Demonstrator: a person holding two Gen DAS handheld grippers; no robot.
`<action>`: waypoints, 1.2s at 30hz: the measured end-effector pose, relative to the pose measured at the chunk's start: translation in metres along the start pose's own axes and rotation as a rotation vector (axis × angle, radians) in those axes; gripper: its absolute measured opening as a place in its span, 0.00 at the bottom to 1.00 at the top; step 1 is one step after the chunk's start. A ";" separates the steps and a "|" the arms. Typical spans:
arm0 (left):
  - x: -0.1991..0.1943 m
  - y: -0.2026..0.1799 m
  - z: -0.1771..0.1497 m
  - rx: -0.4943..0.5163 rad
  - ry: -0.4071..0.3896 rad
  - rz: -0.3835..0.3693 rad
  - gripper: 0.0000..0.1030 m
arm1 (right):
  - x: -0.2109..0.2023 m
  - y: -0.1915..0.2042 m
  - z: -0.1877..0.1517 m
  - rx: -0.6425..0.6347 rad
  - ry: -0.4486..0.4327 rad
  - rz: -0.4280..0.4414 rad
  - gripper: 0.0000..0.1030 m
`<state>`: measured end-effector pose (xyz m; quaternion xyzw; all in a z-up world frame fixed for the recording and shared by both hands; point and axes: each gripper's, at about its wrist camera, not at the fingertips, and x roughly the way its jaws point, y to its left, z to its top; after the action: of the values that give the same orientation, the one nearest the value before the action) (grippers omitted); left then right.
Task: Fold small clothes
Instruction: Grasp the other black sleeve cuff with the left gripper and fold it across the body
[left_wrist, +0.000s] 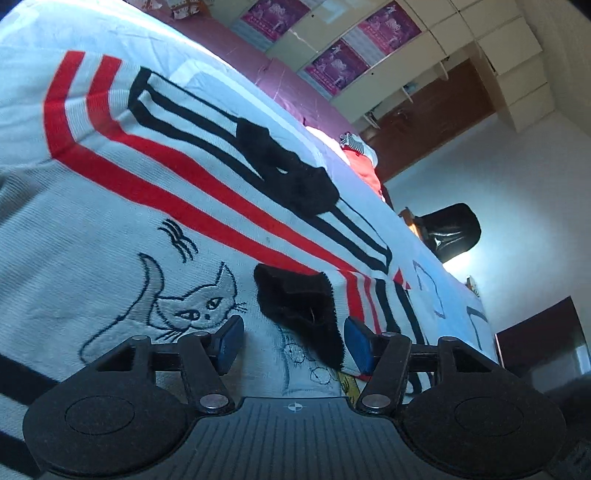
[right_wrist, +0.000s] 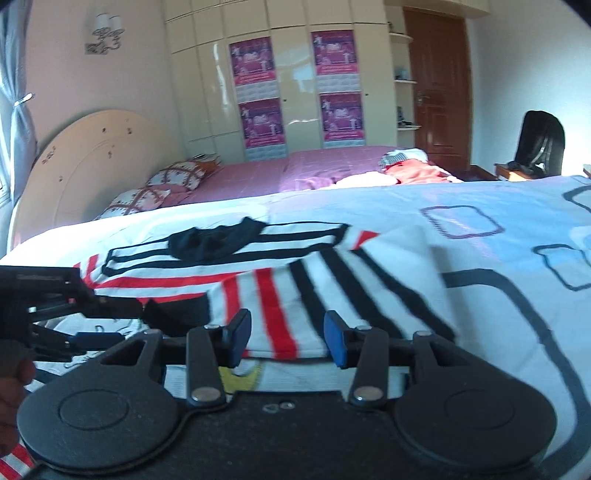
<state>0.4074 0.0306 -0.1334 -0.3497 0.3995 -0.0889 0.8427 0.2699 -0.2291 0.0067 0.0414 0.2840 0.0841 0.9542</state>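
A small white knit sweater with red and black stripes, a stitched cat and black fuzzy cuffs lies spread on the bed; it also shows in the right wrist view. My left gripper is open just above it, a black cuff between its blue pads, not pinched. Another black cuff lies farther off on a striped sleeve. My right gripper is open over the sweater's striped folded edge. The left gripper shows at the left of the right wrist view.
The sweater lies on a white bedsheet with dark outlined squares. Behind is a pink bedspread with pillows and a heap of red and white clothes. A wardrobe, a door and a black bag stand beyond.
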 end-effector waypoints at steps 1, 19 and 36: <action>0.011 -0.002 0.000 -0.002 0.004 0.001 0.57 | -0.004 -0.006 -0.001 0.007 -0.003 -0.012 0.42; -0.030 -0.028 0.035 0.326 -0.255 0.169 0.07 | -0.015 -0.054 -0.002 0.111 -0.011 -0.062 0.41; -0.033 0.039 -0.002 0.291 -0.220 0.321 0.07 | 0.083 -0.081 -0.004 0.185 0.195 -0.021 0.35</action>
<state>0.3793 0.0723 -0.1398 -0.1645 0.3388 0.0282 0.9260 0.3467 -0.2931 -0.0512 0.1179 0.3823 0.0513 0.9151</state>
